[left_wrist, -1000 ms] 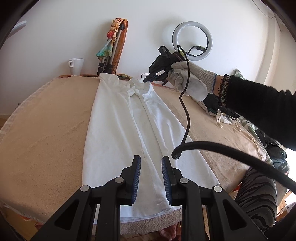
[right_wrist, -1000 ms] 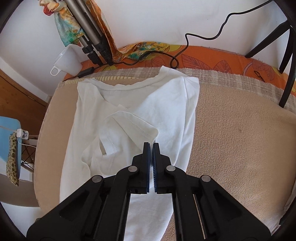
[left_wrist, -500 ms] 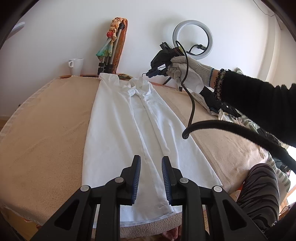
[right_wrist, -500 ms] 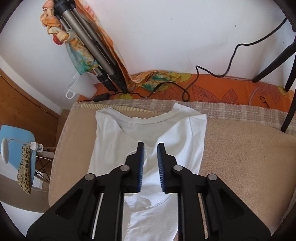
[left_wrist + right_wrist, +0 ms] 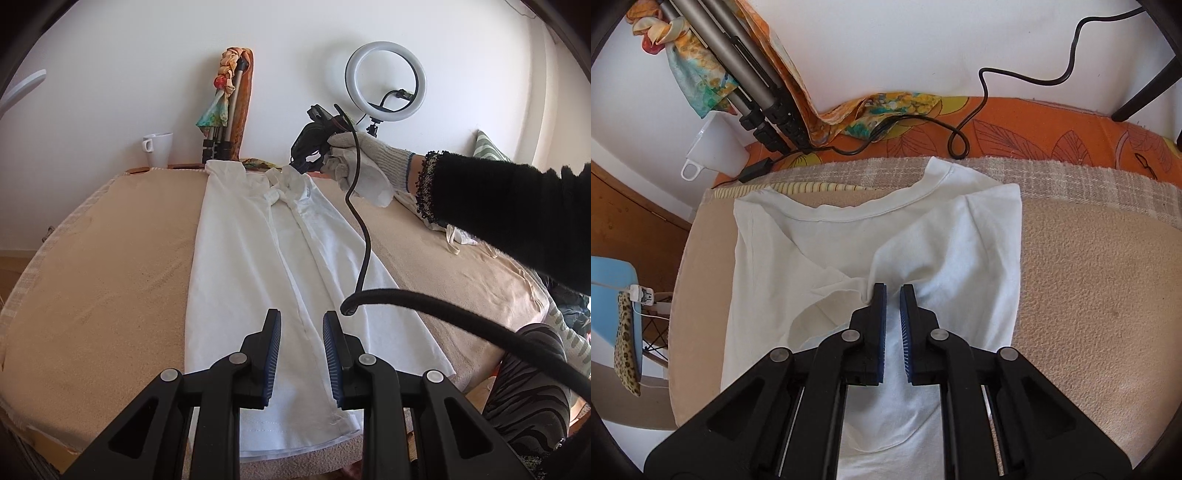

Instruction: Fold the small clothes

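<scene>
Left wrist: shirt [image 5: 295,280] lengthwise, collar far.

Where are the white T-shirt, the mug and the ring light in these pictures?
T-shirt [image 5: 240,280]: left wrist view, on its flat body.
Mug [image 5: 159,149]: left wrist view, on its side wall.
Ring light [image 5: 385,48]: left wrist view, on the top of its glowing ring.
</scene>
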`<state>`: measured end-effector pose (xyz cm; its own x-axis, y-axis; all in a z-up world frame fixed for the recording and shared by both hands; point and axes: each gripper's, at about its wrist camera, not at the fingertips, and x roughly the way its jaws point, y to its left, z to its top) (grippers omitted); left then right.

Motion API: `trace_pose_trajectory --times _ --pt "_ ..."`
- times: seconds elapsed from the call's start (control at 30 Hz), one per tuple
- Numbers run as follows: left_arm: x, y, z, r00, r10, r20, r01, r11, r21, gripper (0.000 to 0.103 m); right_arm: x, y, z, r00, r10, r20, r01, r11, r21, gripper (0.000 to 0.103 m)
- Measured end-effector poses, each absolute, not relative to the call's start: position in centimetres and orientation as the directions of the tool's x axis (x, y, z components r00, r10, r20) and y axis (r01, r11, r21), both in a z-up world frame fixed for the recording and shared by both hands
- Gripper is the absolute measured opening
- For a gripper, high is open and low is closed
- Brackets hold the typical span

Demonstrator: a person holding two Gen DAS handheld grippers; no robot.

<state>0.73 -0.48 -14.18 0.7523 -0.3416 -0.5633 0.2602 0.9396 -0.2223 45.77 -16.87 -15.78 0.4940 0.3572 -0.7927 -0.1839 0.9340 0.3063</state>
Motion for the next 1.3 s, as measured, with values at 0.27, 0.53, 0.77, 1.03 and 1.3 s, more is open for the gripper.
trace_pose_trajectory --times 0.27,0.53,0.77,1.03,1.3 --pt "0.2 -0.2 -14.3 0.757 -0.314 -0.573 0.241 0.949 -0.201 0.023 42.8 -14.6 -10.7 0.562 0.484 -0.671 -0.336 0.874 0.350 0.013" --pt "1.0 1.3 -15.2 0.747 -0.294 -0.596 0.203 0.955 -0.216 0.023 46.7 -5.7 -13.4 0.547 0.401 -0.735 -0.391 0.899 0.199 0.032" --pt "1.6 2.6 -15.7 0.733 -0.310 -0.605 0.179 0.946 -0.269 0.023 49.3 -3.7 -15.8 0.543 0.336 -0.769 -0.394 0.911 0.120 0.033" --pt "1.9 2.7 -15.9 0.717 -0.334 -0.612 0.184 0.937 -0.297 0.023 50.3 -3.3 -17.7 0.540 0.206 -0.816 -0.357 0.934 -0.001 0.003" --pt "1.8 2.8 -15.8 0.727 -0.319 -0.608 0.178 0.943 -0.282 0.023 49.3 -4.6 -15.0 0.590 0.239 -0.771 -0.310 0.949 0.057 0.004"
